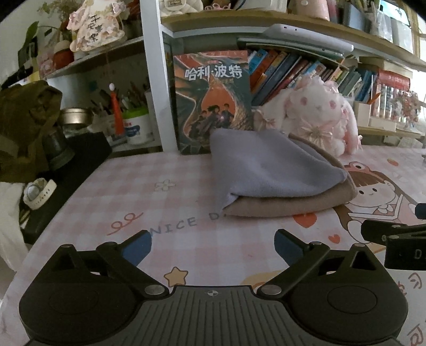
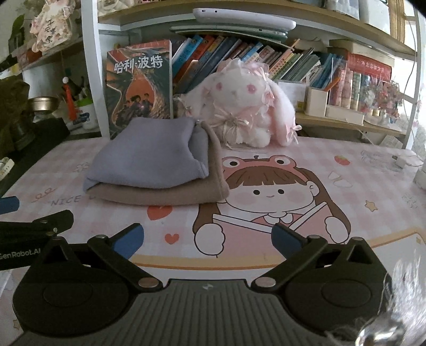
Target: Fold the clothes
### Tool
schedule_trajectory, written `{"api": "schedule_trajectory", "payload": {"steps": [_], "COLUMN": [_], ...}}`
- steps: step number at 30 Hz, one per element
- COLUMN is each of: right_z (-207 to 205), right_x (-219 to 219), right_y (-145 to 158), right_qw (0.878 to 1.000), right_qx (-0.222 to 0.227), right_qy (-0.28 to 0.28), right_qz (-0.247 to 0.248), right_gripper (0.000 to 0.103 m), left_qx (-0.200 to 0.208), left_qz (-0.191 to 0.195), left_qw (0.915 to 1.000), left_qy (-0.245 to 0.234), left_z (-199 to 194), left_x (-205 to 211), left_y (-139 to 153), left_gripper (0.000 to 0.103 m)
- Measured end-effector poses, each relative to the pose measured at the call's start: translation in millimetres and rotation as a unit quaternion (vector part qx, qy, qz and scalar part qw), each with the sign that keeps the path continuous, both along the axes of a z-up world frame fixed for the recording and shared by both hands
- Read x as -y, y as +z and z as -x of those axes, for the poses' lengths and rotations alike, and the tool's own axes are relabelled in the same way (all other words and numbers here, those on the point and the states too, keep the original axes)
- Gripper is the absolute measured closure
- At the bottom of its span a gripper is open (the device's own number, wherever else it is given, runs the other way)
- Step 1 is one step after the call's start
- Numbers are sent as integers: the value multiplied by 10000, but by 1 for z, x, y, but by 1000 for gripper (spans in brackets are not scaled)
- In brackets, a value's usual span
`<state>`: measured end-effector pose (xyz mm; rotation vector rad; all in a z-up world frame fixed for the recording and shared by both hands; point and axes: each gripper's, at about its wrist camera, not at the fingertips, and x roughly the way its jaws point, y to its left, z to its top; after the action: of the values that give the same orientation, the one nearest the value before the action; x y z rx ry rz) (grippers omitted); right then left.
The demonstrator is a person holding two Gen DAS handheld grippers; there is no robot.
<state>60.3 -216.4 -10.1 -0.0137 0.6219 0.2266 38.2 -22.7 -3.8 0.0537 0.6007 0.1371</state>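
While both tongs hang low over the tabletop (image 1: pixel 87 202), their blue pads stand wide apart and nothing is between them. The left tongs (image 1: pixel 213 246) point toward 12 o'clock, at the folded clothes. In the left view a part of the right tongs shows at 3 o'clock, near the edge of the picture. The right tongs (image 2: pixel 207 237) hover above the printed cartoon girl (image 2: pixel 269 191), and in the right view the left tongs appear at 9 o'clock as a black arm with a blue tip.

The clothes lie in one stack on the pink checked mat (image 2: pixel 359 159), well apart from both tongs. The purple cloth (image 1: pixel 266 165) is on top, and the brown cloth (image 1: pixel 279 203) is under it and touches the mat. The brown cloth sticks out past the purple one at the front and on the right side. In the left view the stack is at 12 o'clock, a little to the right; in the right view it is at 11 o'clock.

Behind the stack a book (image 1: pixel 213 101) stands upright against the shelf (image 1: pixel 266 24), at 12 o'clock in the left view. Just beside it, to the right, sits a pink plush rabbit (image 1: pixel 319 111), close behind the stack. Rows of other books fill the shelf behind the rabbit.
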Motion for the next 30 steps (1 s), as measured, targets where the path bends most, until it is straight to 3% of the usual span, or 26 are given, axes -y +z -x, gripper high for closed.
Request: {"api": "schedule_trajectory", "payload": {"steps": [30], "right_z": [-7], "right_x": [-4], "right_y": [0], "right_qw": [9999], "right_qx": [17], "right_qy": [99], "right_qz": [63], "right_gripper": [0], "left_qx": [-31], "left_qz": [161], "left_qw": [9999], "left_qy": [25], "left_z": [-6], "left_x": [-4], "left_y": [-1], "left_gripper": [3]}}
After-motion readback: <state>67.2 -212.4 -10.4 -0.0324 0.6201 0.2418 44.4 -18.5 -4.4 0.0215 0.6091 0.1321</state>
